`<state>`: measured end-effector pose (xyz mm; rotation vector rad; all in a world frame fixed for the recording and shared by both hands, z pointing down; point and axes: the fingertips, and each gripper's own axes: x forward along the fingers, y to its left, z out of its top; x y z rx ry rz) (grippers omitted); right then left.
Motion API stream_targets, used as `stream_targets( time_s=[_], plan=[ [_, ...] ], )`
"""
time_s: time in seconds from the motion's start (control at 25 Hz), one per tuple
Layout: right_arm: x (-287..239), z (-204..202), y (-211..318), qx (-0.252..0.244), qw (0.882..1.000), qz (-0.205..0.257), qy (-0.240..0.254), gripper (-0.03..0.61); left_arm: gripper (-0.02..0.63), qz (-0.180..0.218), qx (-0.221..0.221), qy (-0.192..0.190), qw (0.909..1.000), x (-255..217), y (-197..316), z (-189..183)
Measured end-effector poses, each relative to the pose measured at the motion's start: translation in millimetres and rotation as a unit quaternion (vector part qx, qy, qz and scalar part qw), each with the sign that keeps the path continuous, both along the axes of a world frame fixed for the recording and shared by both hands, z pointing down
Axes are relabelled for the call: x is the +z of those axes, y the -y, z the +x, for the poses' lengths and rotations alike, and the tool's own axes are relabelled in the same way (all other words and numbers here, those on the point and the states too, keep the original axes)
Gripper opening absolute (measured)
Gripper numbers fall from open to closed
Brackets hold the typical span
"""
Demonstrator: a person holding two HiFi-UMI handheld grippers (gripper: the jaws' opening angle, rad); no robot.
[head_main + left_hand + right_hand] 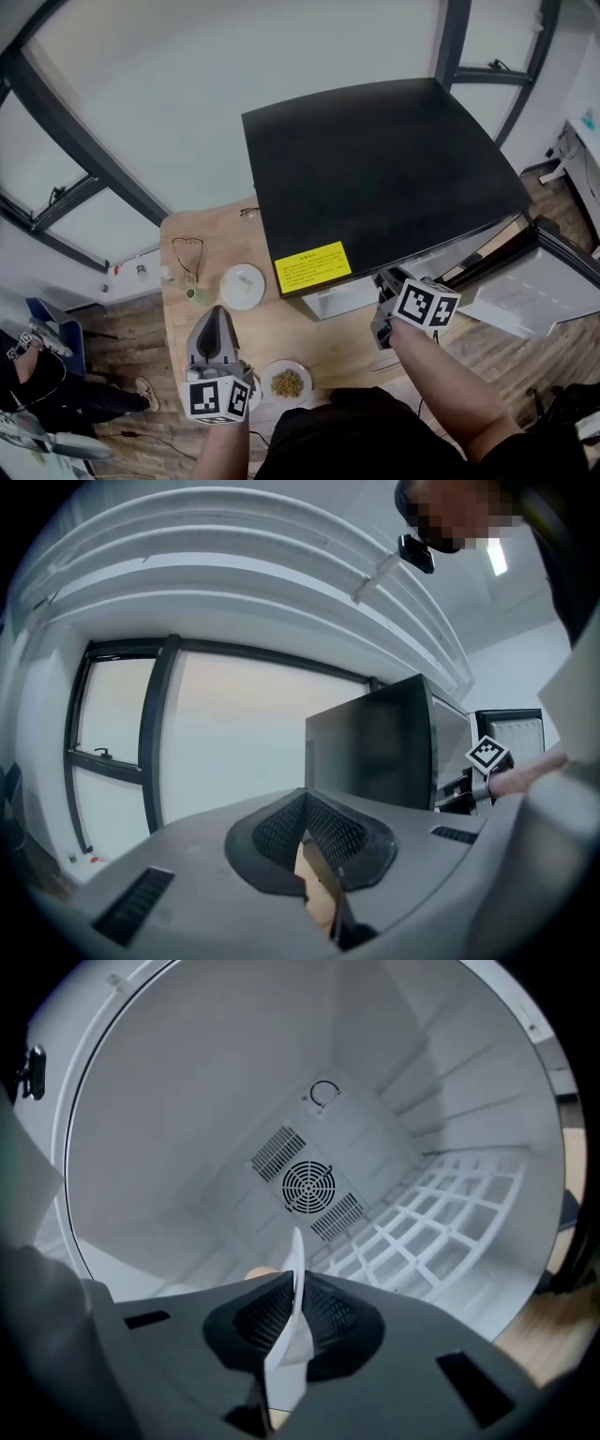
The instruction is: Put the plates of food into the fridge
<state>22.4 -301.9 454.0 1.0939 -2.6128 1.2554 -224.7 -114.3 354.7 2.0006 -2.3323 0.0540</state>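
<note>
In the head view the black-topped fridge [384, 169] stands on the wooden table [319, 342] with its door [553, 281] swung open to the right. My right gripper [386, 292] reaches into the fridge's mouth. In the right gripper view it [295, 1290] is shut on the rim of a white plate [297, 1265], seen edge-on inside the white cavity above a wire shelf [441, 1213]. A plate of brown food [286, 382] and a white plate [242, 286] lie on the table. Between them my left gripper [217, 319] hovers shut and empty, pointing level [314, 841].
A pair of glasses [187, 251] and a small green item [190, 293] lie near the table's left edge. A fan grille [307, 1185] sits in the fridge's back wall. A person [33, 375] is on the floor at the far left. Windows run behind the table.
</note>
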Motion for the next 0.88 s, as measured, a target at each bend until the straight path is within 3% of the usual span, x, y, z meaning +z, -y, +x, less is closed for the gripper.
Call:
stream_targets(
  time_s=[0.32,0.6,0.88],
  plan=[
    [7.9,-10.4,12.2,-0.031,0.991,0.045,-0.123,0.089,0.003,-0.008,-0.005,0.019,0.9998,3.1,5.2,-8.5],
    [9.5,-4.4,20.4,-0.051,0.957,0.141,-0.249,0.144,0.003,-0.023,-0.006,0.008,0.9997,20.0,5.9,-11.2],
    [26.5,3.3,17.4,-0.066,0.943,0.143,-0.293,0.161,0.003,-0.013,-0.016,0.007,0.9998,14.6,4.5,-15.4]
  ],
)
